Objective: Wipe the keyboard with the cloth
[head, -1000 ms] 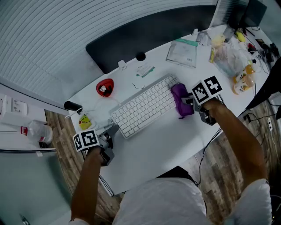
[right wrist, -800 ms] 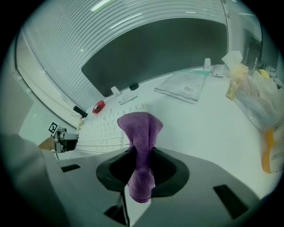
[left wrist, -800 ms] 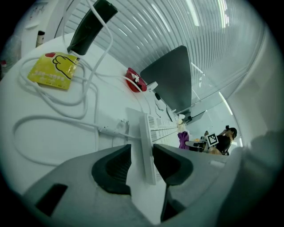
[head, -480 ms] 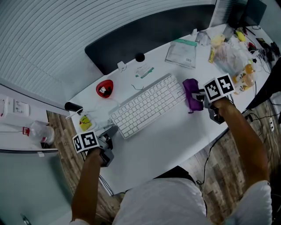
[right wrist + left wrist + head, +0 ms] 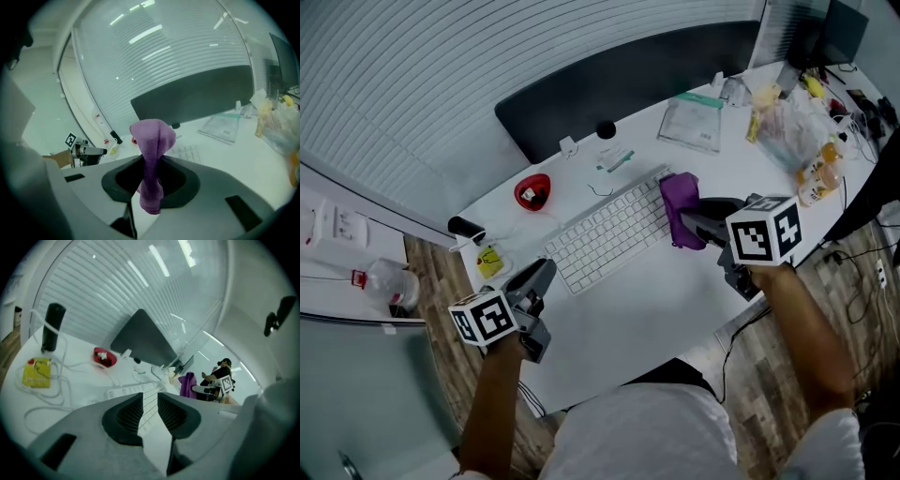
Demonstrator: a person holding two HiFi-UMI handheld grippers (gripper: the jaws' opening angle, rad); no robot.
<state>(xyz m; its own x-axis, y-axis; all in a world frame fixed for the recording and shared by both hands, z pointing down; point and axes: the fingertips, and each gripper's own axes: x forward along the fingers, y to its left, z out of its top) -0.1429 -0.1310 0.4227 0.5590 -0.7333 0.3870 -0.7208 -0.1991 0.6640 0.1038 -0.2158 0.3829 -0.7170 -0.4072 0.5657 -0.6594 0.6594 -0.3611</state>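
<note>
Fuzzy purple cloth (image 5: 152,154), smooth white table (image 5: 675,300), plastic keyboard (image 5: 605,234)

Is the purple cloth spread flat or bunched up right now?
Bunched. The purple cloth is pinched by the right tool, whose jaws are closed on it, and it is doubled over into a narrow hanging wad.

- Head view: overhead, steeply down onto whole table (image 5: 656,309).
- Gripper views: low, near tabletop, facing each other; both share the keyboard (image 5: 124,391).
</note>
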